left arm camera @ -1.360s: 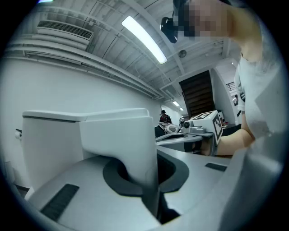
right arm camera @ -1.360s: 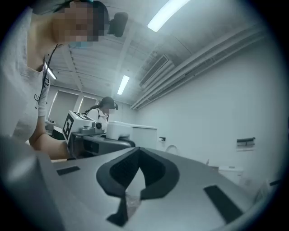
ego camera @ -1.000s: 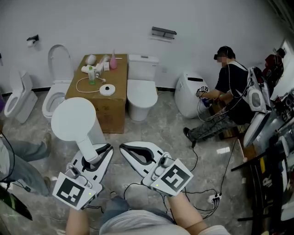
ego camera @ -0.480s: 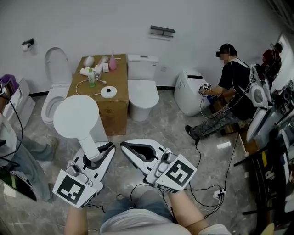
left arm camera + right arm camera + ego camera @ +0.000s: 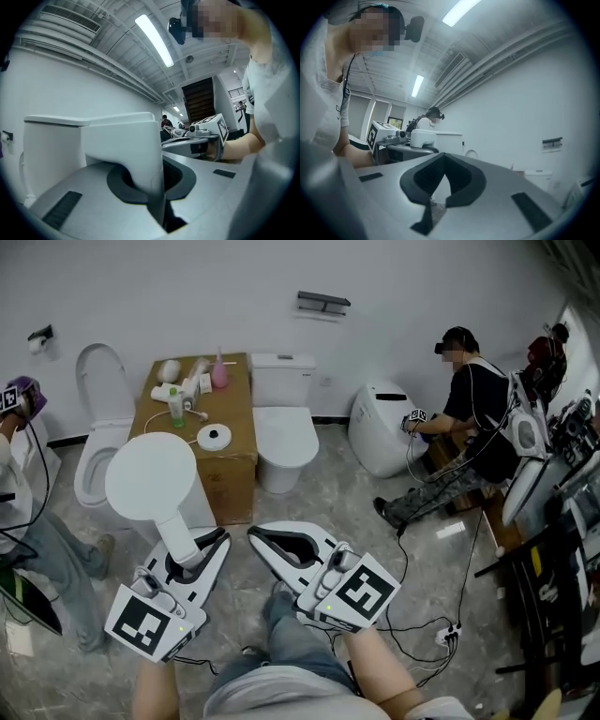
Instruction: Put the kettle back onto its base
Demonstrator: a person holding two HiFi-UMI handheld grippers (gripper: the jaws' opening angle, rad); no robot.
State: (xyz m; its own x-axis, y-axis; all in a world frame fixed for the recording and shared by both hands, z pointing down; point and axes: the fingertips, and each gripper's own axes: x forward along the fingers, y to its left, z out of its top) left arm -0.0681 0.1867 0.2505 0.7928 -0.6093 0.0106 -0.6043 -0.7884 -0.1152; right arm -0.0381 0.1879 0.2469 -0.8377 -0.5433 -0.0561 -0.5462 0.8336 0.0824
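Toilets line the white wall; the kettle [image 5: 150, 476] hangs above the floor, its handle clenched in the left gripper [image 5: 195, 554] jaws; its base [image 5: 214, 436] waits on the cardboard box [image 5: 239, 395], well apart; right gripper [image 5: 258, 540] jaws closed, empty; the setting-down is not yet done.

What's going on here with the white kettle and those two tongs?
A person holds the white kettle by its handle in the left tongs. The right tongs are shut and empty beside it. The round base sits bare on the cardboard box ahead, so the kettle is not yet back on it.
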